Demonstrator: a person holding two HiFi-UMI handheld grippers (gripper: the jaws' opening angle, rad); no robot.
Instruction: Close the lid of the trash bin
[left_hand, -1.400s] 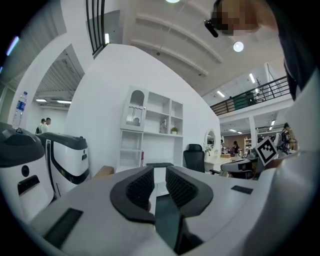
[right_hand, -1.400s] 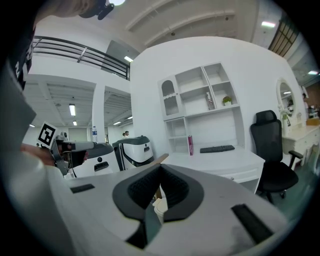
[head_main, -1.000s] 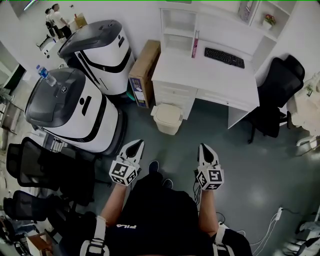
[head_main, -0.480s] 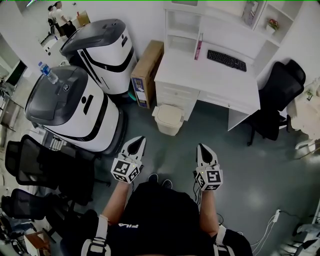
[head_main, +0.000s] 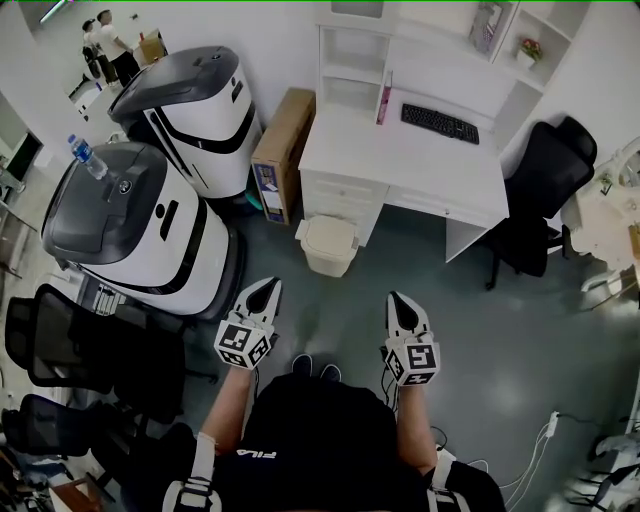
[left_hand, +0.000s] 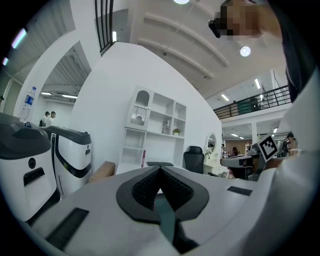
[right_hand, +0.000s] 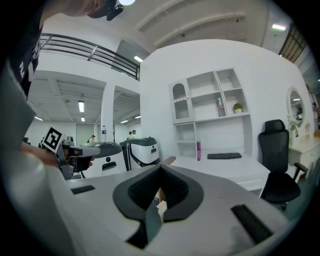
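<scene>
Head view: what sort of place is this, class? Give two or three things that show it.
Probably an office or lab workroom: a white desk with a black keyboard, a black swivel office chair beside it, and two large white-and-grey machines parked along the wall.

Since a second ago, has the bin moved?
No. The bin stands right in front of the desk, same as before; only the view shifted a little.

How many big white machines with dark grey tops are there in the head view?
2. One machine stands at the left, a water bottle on its top; the other machine stands beyond it, beside the cardboard box. None appears hidden.
</scene>
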